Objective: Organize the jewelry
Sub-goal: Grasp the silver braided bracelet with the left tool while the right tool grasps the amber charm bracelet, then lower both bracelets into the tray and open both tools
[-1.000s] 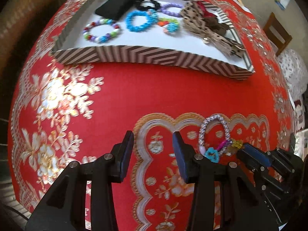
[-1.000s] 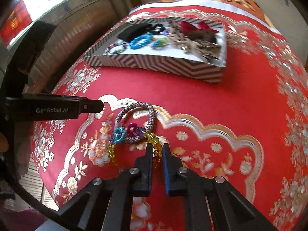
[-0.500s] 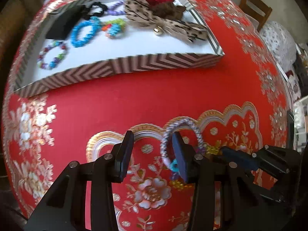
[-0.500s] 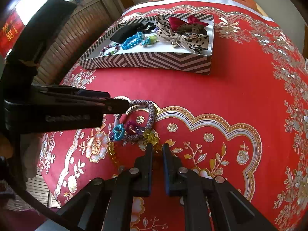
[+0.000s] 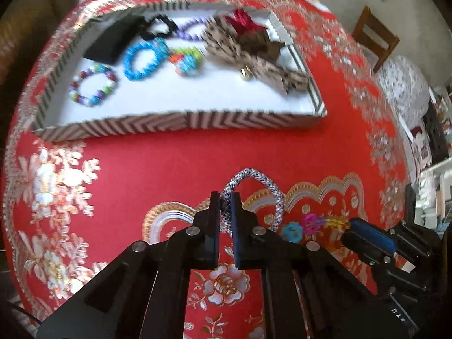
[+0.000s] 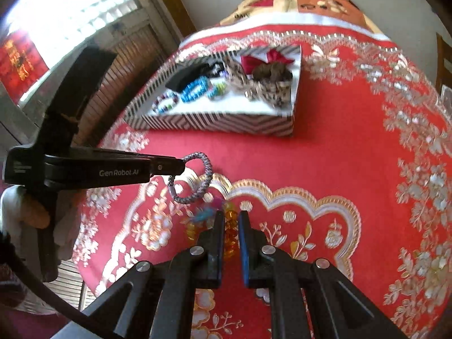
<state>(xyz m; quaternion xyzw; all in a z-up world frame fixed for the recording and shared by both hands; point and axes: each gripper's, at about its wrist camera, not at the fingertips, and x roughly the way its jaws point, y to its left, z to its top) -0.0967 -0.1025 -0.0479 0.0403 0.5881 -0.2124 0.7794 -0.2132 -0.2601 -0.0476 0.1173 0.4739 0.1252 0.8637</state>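
Observation:
In the left wrist view my left gripper (image 5: 225,197) has its jaws closing tight on a grey-and-white braided bracelet (image 5: 262,183), pinched between the pads. The loop stands up off the red tablecloth (image 5: 169,163). Teal and magenta charms (image 5: 292,231) link it to a string of amber beads (image 5: 333,221) held by my right gripper (image 5: 353,227). In the right wrist view my right gripper (image 6: 231,217) is shut on those amber beads (image 6: 230,226). The left gripper (image 6: 180,166) reaches in from the left with the braided bracelet (image 6: 207,169) hanging from it.
A chevron-patterned tray (image 5: 169,121) at the far side of the table holds several bead bracelets, hair ties and a leopard-print bow. A wooden chair (image 5: 373,36) stands beyond the table's right edge. Slatted shutters (image 6: 121,65) and a hand (image 6: 34,212) are on the left.
My left gripper moved over the braided bracelet and shut on it. Both grippers rose a little, and the braided loop now stands off the cloth. The right gripper stayed shut on the amber beads.

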